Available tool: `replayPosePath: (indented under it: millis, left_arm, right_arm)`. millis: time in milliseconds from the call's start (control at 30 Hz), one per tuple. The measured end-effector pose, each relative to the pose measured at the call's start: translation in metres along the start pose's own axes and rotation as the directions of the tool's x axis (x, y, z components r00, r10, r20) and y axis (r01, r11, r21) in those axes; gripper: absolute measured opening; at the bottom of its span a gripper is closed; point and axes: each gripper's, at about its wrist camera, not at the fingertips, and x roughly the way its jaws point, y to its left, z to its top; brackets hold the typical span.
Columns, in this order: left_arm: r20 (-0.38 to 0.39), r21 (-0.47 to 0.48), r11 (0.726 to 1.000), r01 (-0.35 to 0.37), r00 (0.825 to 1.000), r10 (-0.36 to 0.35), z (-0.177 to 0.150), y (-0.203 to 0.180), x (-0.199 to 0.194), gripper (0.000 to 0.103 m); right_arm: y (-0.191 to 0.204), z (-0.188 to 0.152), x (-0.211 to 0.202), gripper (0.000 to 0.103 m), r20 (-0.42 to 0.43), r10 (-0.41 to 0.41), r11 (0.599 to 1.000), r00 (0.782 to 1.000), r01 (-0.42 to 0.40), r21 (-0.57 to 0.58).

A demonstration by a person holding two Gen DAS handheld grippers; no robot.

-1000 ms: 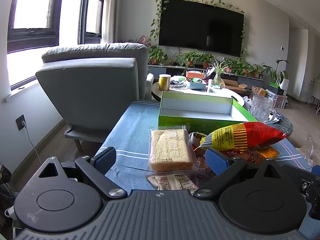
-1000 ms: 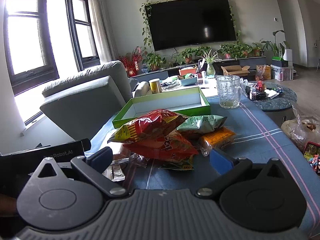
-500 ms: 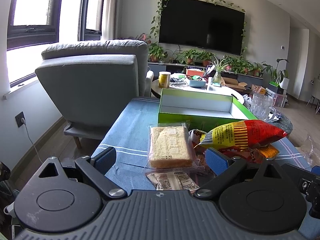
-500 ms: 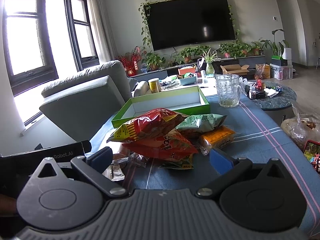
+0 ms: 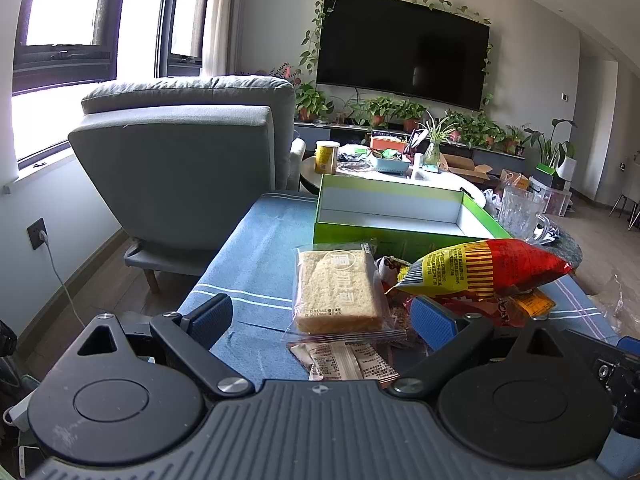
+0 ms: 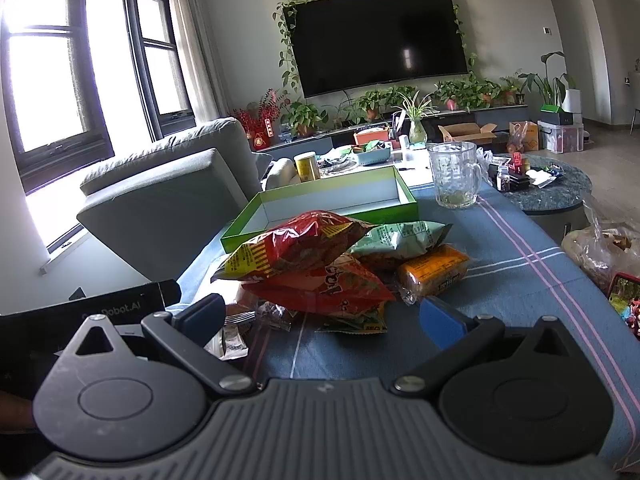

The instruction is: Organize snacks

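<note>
Left wrist view gives us the clear-wrapped square sponge cake slice (image 5: 335, 294) flat on the blue striped tablecloth (image 5: 256, 264), its long axis running away toward the empty green cardboard box (image 5: 394, 236). It sits just ahead, between the left gripper (image 5: 322, 316) jaws, spread wide, gripping nothing. Beside it the red-and-yellow crinkled snack bag (image 6: 296, 246) points sideways, perhaps resting on other packets. The right gripper (image 6: 322, 316) gapes empty short of the pile.

Daylight poured through dark-framed windows (image 6: 76, 80) on the left. A grey upholstered armchair (image 5: 180, 168) stood below a vine-framed black wall television (image 6: 380, 36).
</note>
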Motion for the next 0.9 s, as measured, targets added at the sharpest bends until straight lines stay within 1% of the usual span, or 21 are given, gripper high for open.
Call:
replayPosePath:
  millis: [900]
  left_arm:
    - [-0.014, 0.001, 1.000, 0.005, 1.000, -0.005, -0.0014, -0.0007, 0.0019, 0.096]
  right_arm:
    - [-0.0001, -0.0017, 0.0024, 0.071, -0.016, 0.004, 1.000, 1.000, -0.004, 0.001]
